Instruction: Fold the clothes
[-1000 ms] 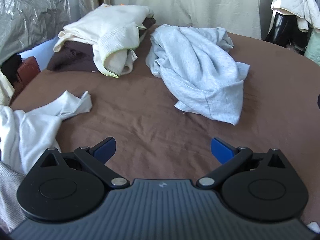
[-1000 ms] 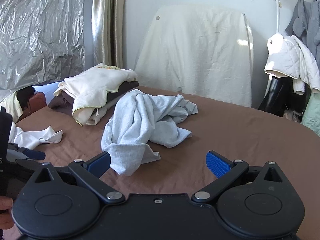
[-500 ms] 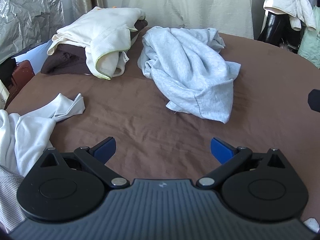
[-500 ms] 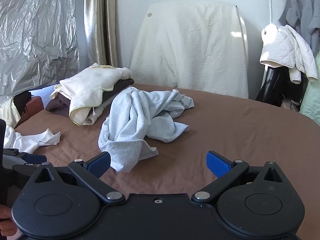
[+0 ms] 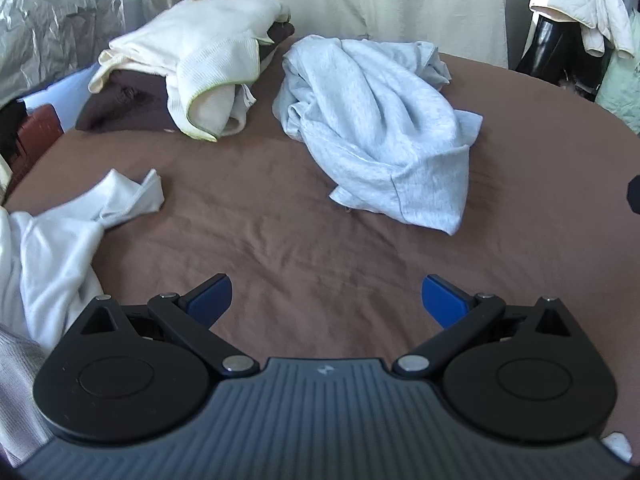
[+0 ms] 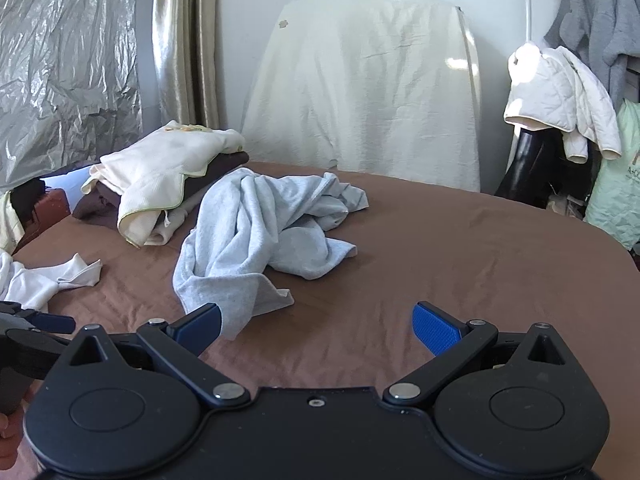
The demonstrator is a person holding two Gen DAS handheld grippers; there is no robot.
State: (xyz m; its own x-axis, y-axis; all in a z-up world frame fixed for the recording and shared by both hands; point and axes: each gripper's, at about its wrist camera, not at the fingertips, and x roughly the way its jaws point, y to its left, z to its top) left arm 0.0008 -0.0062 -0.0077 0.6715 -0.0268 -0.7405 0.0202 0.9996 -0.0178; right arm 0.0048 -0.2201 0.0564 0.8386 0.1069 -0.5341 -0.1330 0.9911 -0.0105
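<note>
Grey garment (image 5: 380, 128) crumpled mid-bed on brown sheet (image 5: 256, 216), beside cream stack (image 5: 196, 60); white garment (image 5: 56, 236) at left edge. Left gripper (image 5: 326, 298) and right gripper (image 6: 316, 324) both spread wide, holding nothing.

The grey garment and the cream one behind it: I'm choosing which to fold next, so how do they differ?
The grey garment lies crumpled in a loose heap straight on the brown cover; the cream garment is roughly folded and rests on dark clothes. The grey one is plain; the cream one has a green-edged hem. The grey one lies nearer both open grippers. Both are untouched.
</note>
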